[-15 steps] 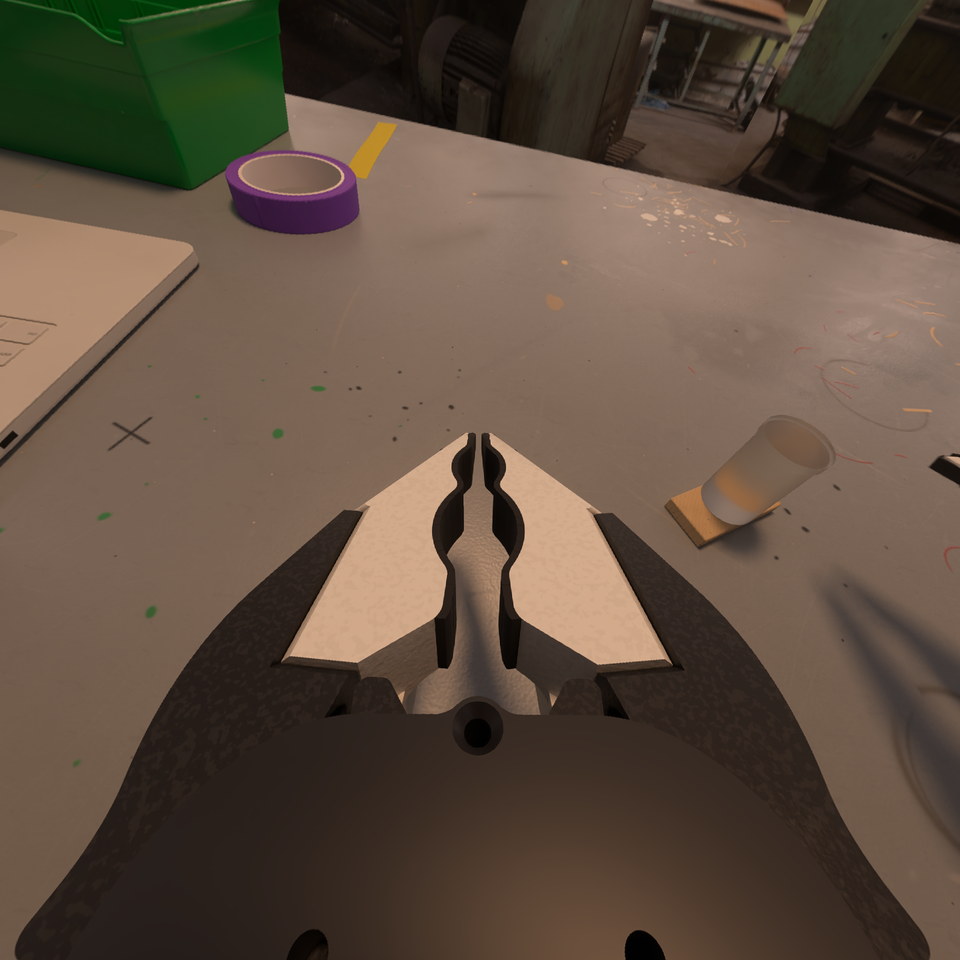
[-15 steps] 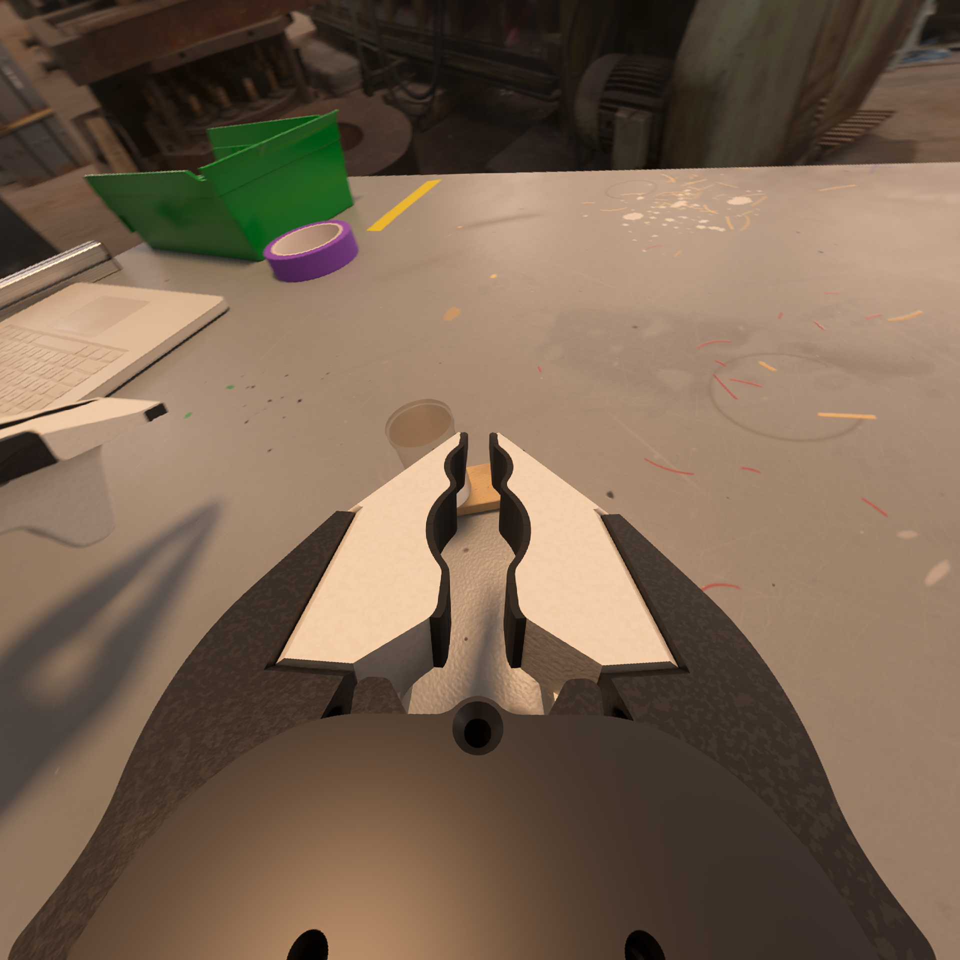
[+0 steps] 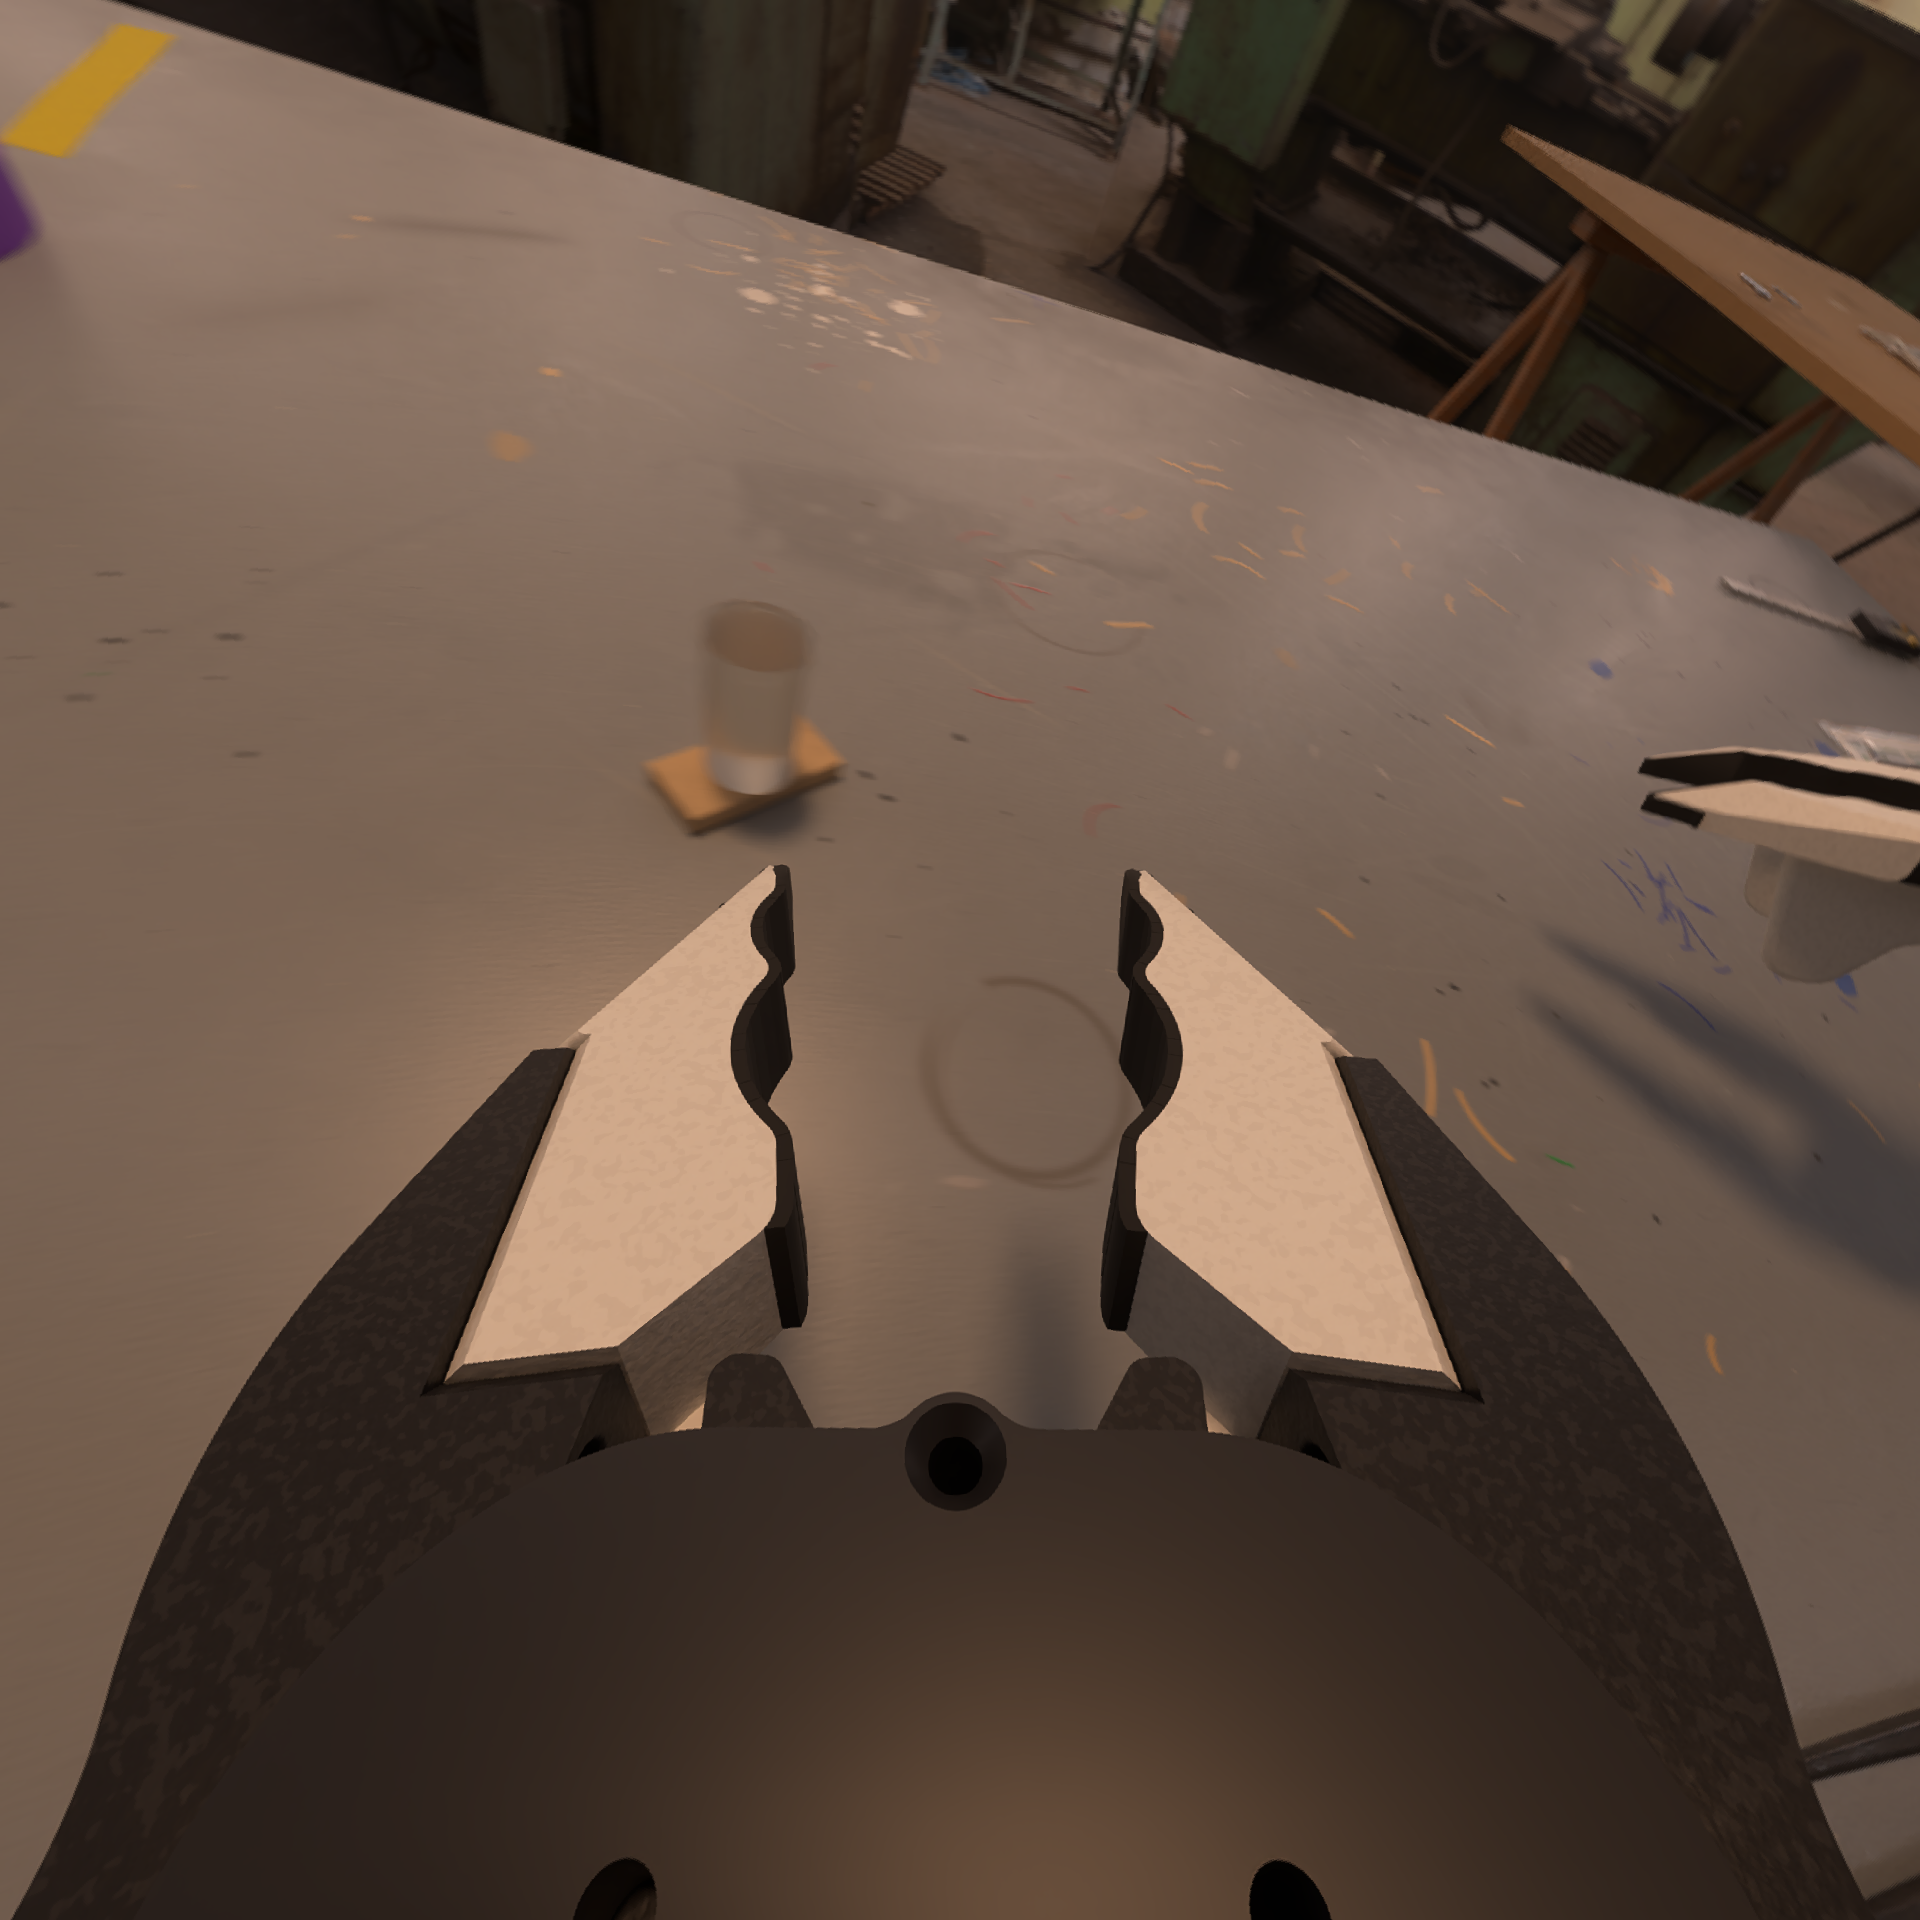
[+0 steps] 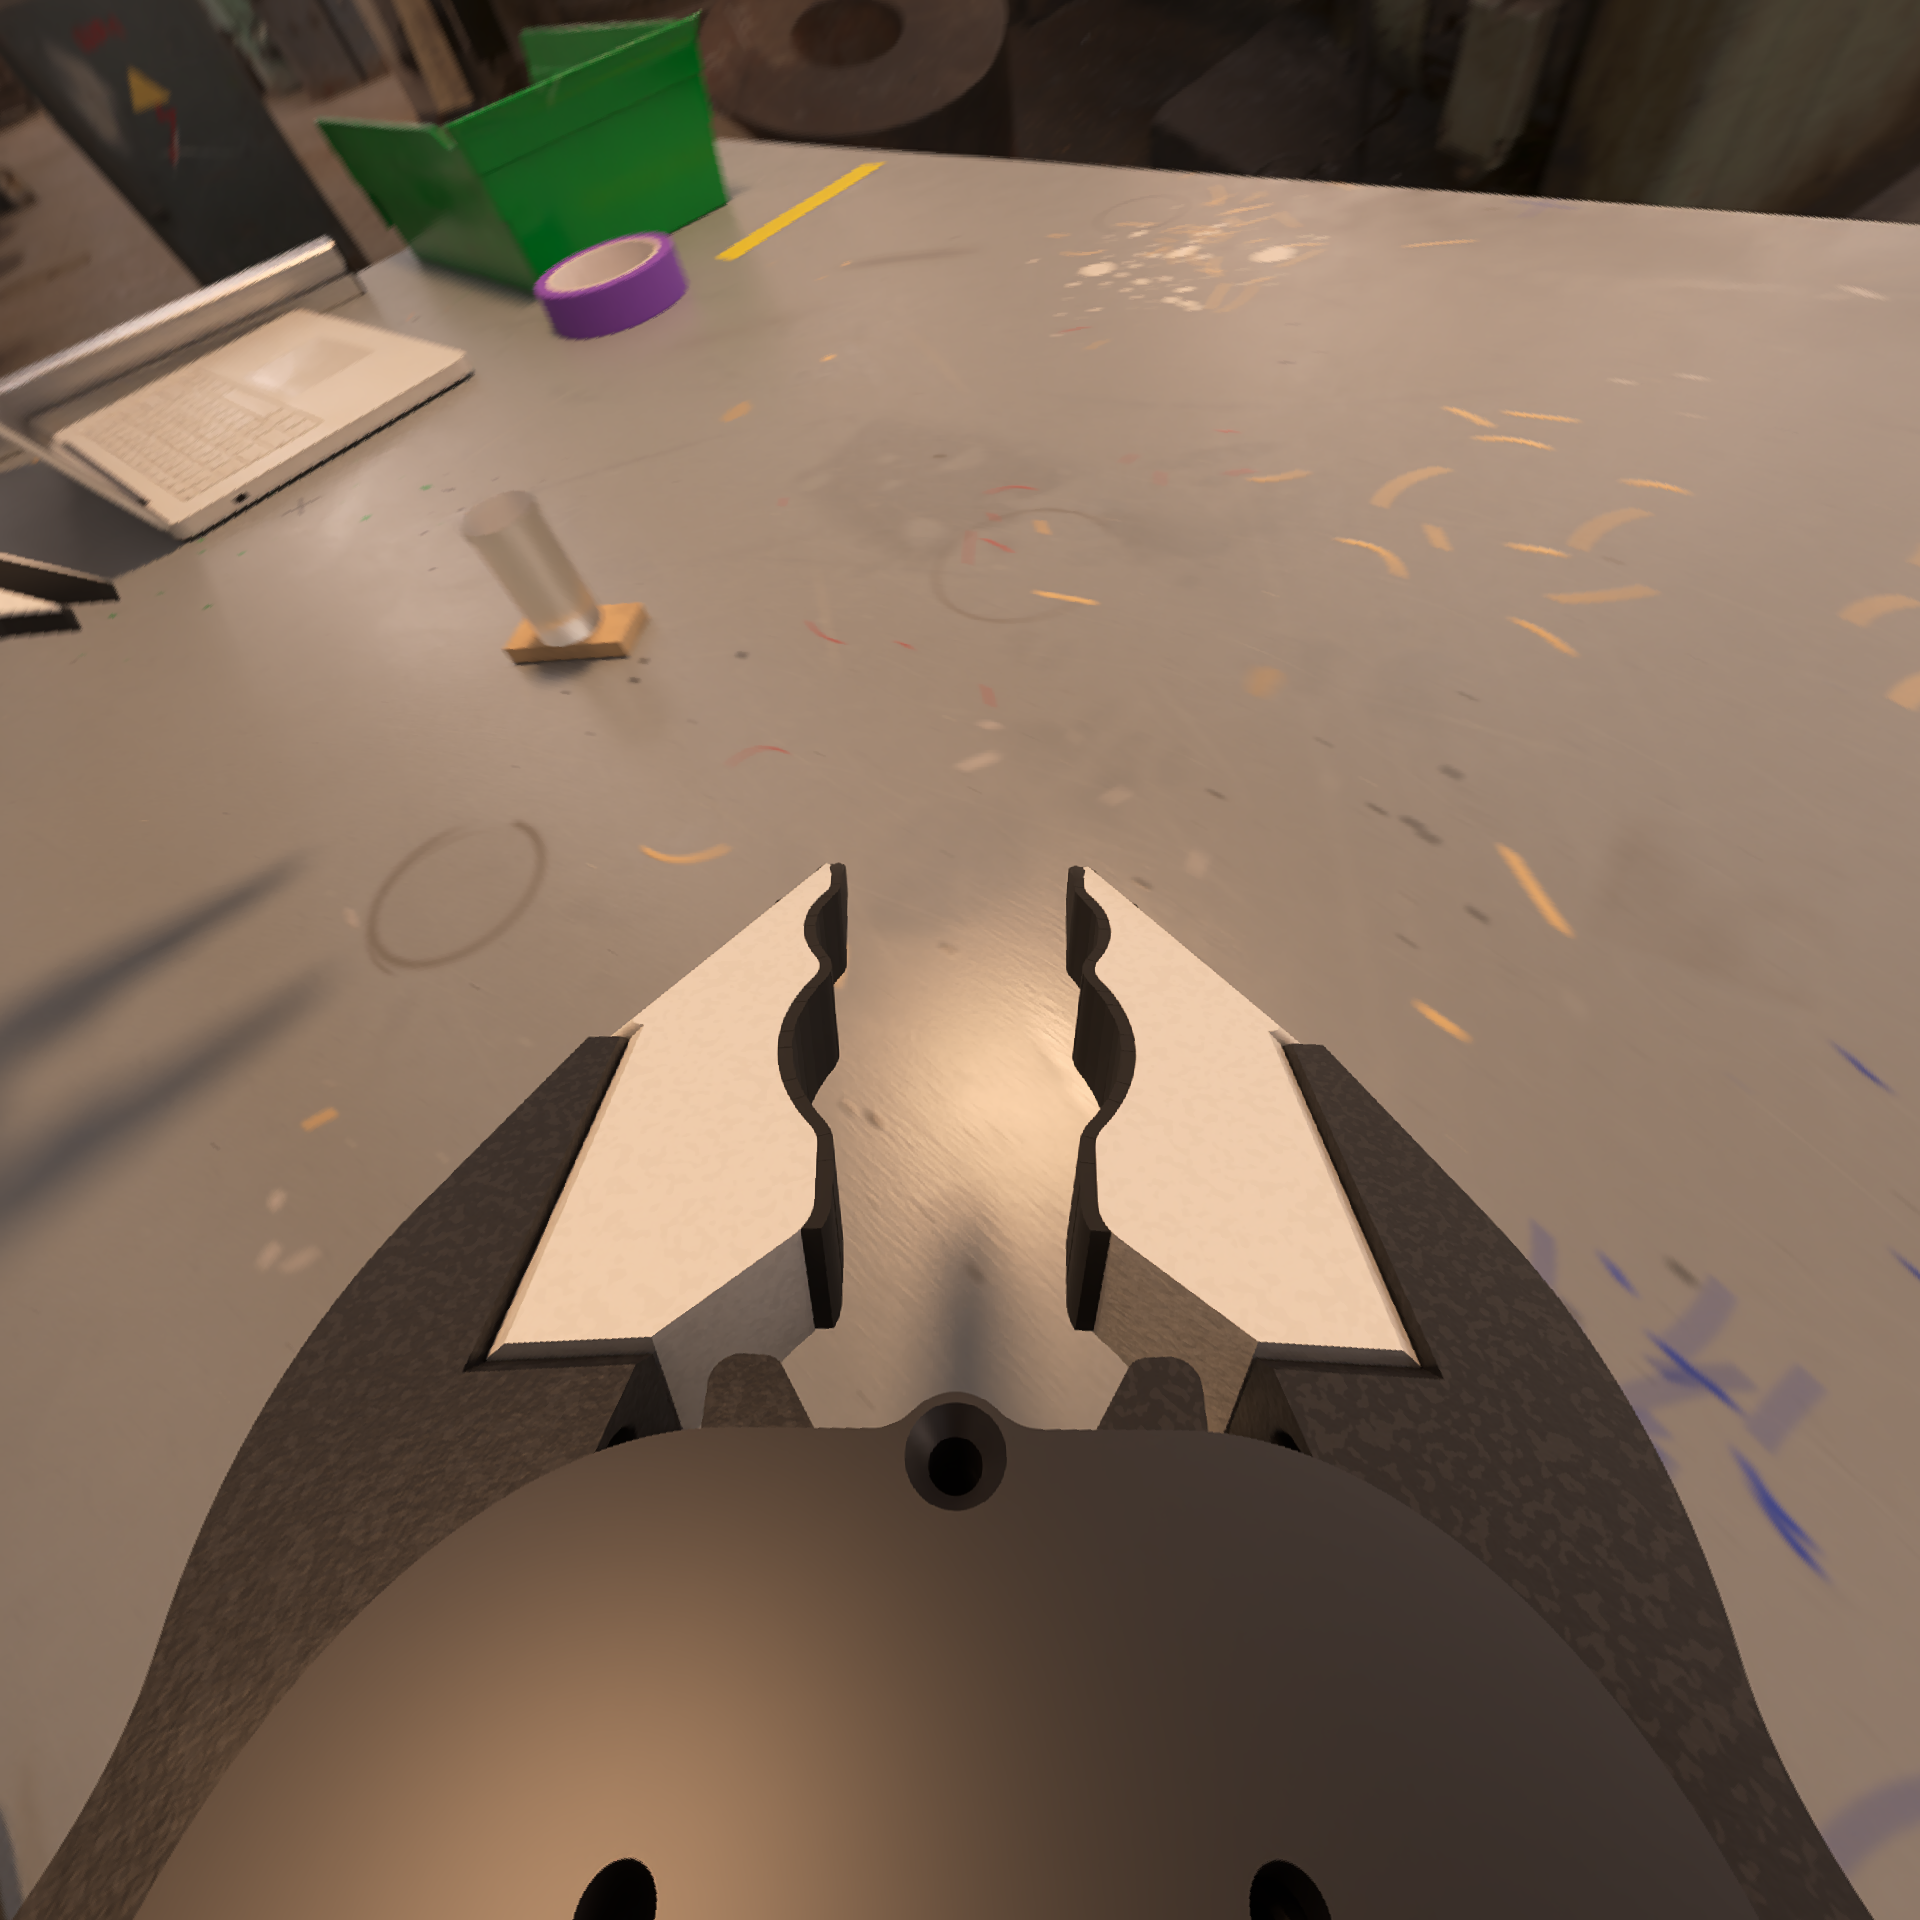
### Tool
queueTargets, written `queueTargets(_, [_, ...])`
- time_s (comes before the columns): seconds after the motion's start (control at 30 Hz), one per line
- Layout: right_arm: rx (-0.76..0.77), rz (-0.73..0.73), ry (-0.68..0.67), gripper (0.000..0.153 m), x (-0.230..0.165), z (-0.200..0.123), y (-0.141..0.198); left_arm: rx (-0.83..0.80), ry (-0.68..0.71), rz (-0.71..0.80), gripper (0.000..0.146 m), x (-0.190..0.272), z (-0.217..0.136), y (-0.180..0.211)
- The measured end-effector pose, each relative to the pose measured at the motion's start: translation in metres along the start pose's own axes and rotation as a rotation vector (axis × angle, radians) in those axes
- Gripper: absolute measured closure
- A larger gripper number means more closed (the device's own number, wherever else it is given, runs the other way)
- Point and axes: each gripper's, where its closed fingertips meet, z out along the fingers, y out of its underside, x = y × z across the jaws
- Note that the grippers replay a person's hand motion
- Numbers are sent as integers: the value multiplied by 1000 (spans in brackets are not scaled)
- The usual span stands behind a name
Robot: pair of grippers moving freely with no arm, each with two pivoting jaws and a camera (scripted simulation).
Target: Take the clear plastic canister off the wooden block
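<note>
Since earlier, both spread apart: left gripper point(image 3: 954, 883), right gripper point(image 4: 956, 878), empty, short of canister point(image 3: 752, 698) standing on block point(image 3: 744, 777).

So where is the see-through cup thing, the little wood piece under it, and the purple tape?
Clear plastic canister point(image 3: 753, 696): left wrist view, middle of its side.
Wooden block point(image 3: 681, 784): left wrist view, bare left corner.
Purple tape roll point(image 4: 613, 296): right wrist view, outer purple band.

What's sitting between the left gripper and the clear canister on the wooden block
Nothing visible. Only bare table lies between the open left gripper and the clear canister, which stands on the wooden block slightly left of the fingers' line.
</note>
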Motion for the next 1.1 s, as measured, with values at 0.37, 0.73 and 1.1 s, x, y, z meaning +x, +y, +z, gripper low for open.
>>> queueTargets(0.37, [118,-21,-14,114,46,-52,27,-41,51,99,84,64,48,52])
queueTargets(0.73, [165,53,-84,116,47,-45,18,-59,154,166,79,57,46,45])
queueTargets(1.1, [160,64,-119,117,46,-42,17,-618,174,844,84,-32,66,-54])
